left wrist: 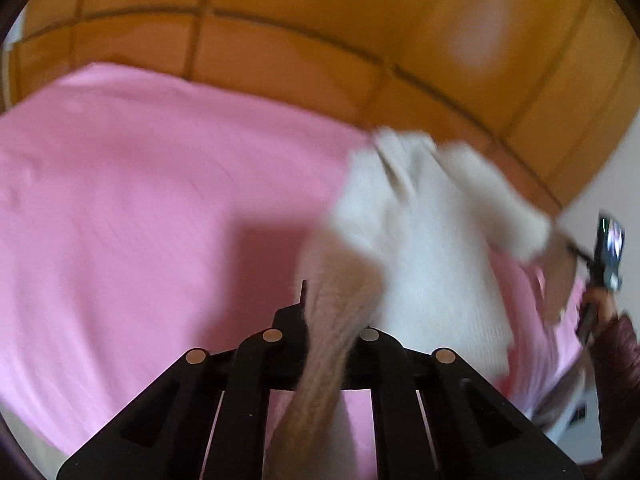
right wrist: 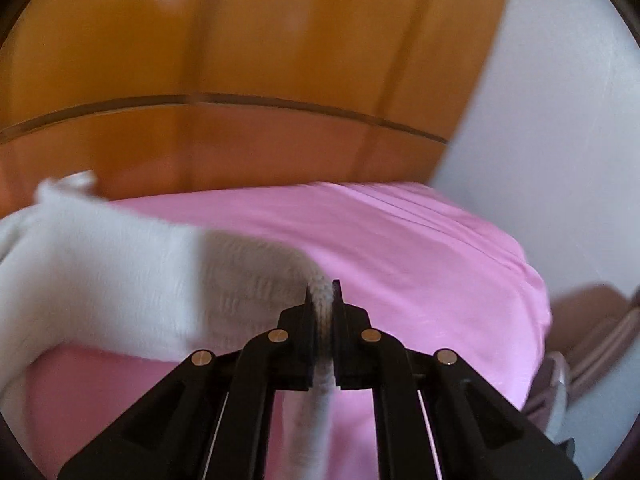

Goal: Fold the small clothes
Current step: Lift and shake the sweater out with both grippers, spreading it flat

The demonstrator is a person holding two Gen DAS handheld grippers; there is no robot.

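A small white knitted garment point(left wrist: 424, 236) hangs in the air above a pink sheet point(left wrist: 140, 208), stretched between my two grippers. My left gripper point(left wrist: 320, 304) is shut on one edge of it; the knit bunches between the fingers and covers the right one. My right gripper point(right wrist: 322, 300) is shut on another edge of the garment point(right wrist: 104, 268), which stretches away to the left. The right gripper also shows at the far right of the left wrist view point(left wrist: 600, 264). Both views are motion-blurred.
The pink sheet point(right wrist: 420, 264) covers a bed. An orange wooden panelled headboard point(left wrist: 320, 40) stands behind it and also shows in the right wrist view point(right wrist: 240, 80). A white wall point(right wrist: 560, 120) is on the right. A dark-sleeved arm point(left wrist: 620, 360) holds the right gripper.
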